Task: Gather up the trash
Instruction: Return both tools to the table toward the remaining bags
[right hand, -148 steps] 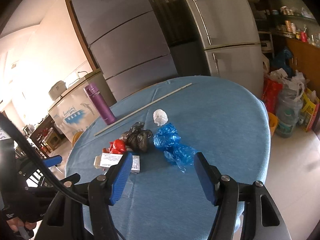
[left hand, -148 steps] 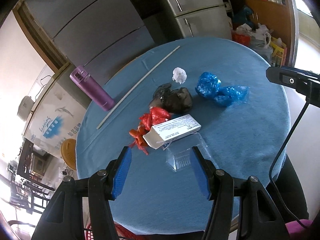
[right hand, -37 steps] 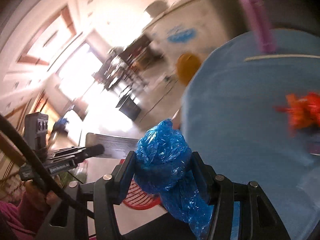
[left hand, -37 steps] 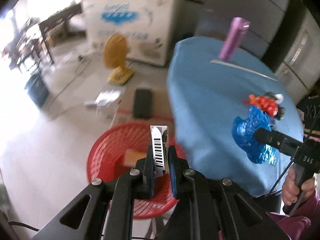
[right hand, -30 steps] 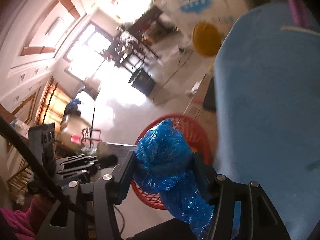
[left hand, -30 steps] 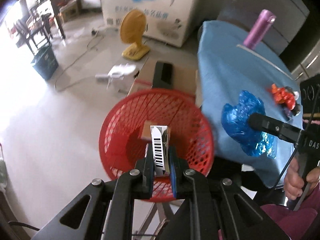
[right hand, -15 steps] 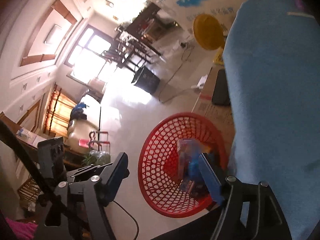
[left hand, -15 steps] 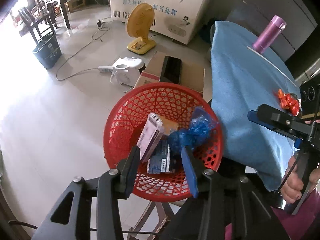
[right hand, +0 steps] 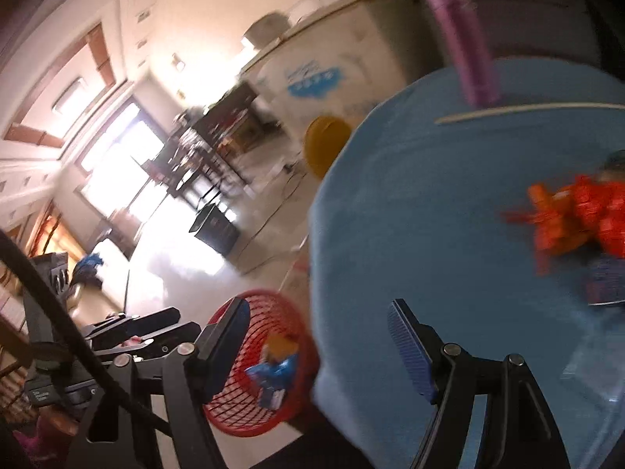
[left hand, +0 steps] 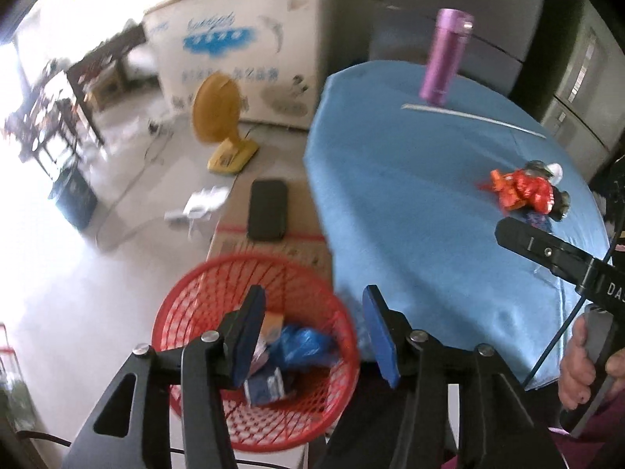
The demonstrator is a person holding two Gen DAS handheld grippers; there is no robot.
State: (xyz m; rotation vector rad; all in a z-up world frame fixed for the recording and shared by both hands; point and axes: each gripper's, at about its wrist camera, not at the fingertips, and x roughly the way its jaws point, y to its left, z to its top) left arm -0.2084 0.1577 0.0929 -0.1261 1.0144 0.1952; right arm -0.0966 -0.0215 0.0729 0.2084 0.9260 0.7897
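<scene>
A red mesh basket (left hand: 187, 297) stands on the floor beside the blue table (left hand: 410, 195). In it lie the blue plastic bag (left hand: 302, 349) and the white carton (left hand: 269, 385). My left gripper (left hand: 312, 332) hovers above the basket; its jaws are opening and nothing is between them. Over the table's edge my right gripper (right hand: 318, 344) is open and empty, the basket (right hand: 234, 418) low on its left. Red wrappers (left hand: 521, 191) and a dark bag (left hand: 560, 205) lie on the table; the wrappers (right hand: 578, 215) are blurred in the right wrist view.
A purple flask (left hand: 445, 58) and a long white stick (left hand: 472, 119) are at the table's far side. On the floor are a yellow fan (left hand: 218, 117), a cardboard box with a black device (left hand: 267, 209) and a white chest freezer (left hand: 242, 39). A hand (left hand: 582, 367) grips the right tool's handle.
Both grippers let go: the carton and the blue bag dropped into the basket. Since then both have lifted and swung back toward the table, and the left jaws stand wider.
</scene>
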